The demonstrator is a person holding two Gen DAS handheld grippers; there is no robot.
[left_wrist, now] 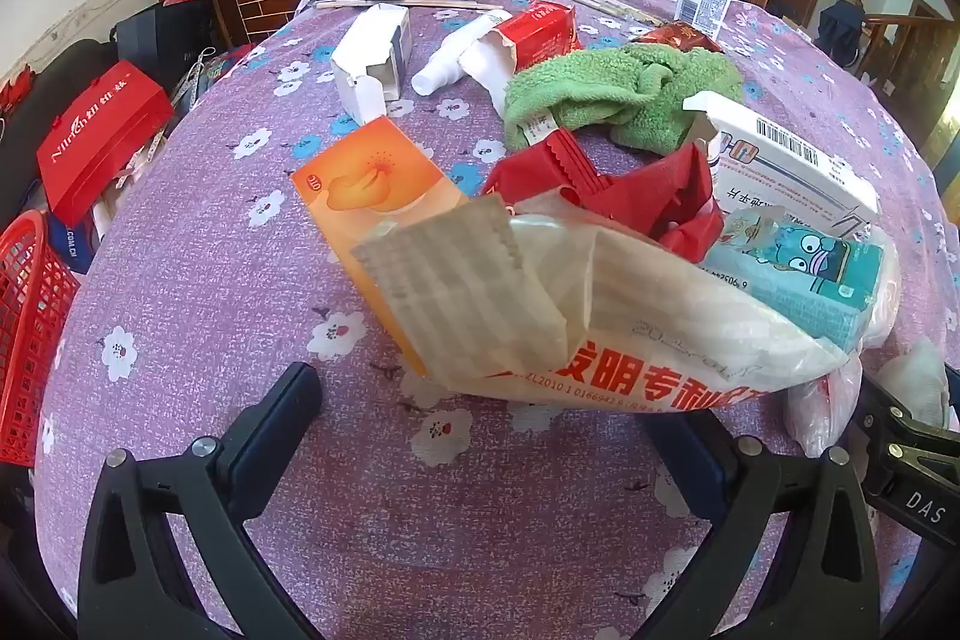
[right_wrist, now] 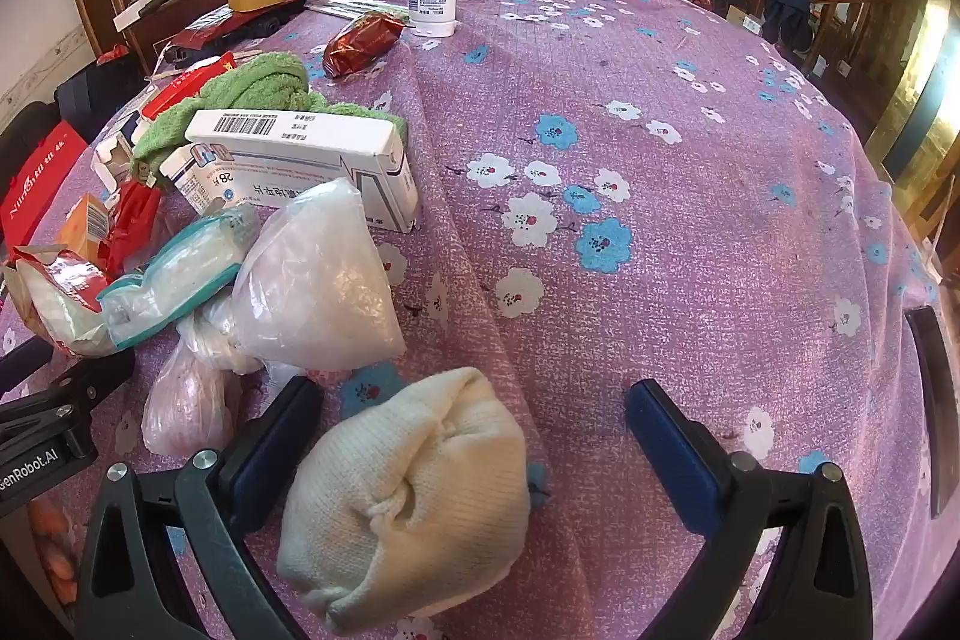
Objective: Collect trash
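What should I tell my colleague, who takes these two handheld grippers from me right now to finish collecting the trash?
Left gripper: open, empty, just short of the printed plastic bag.
Right gripper: open, straddling the cream knitted bundle, pads not pressing it.
Trash lies loose on the purple floral tablecloth: orange box, torn white carton, red wrappers, medicine box, clear plastic bags. Green towel lies among it.
Done: nothing gathered, as far as visible.
Left: everything. A red basket stands beside the table, possibly for the trash.
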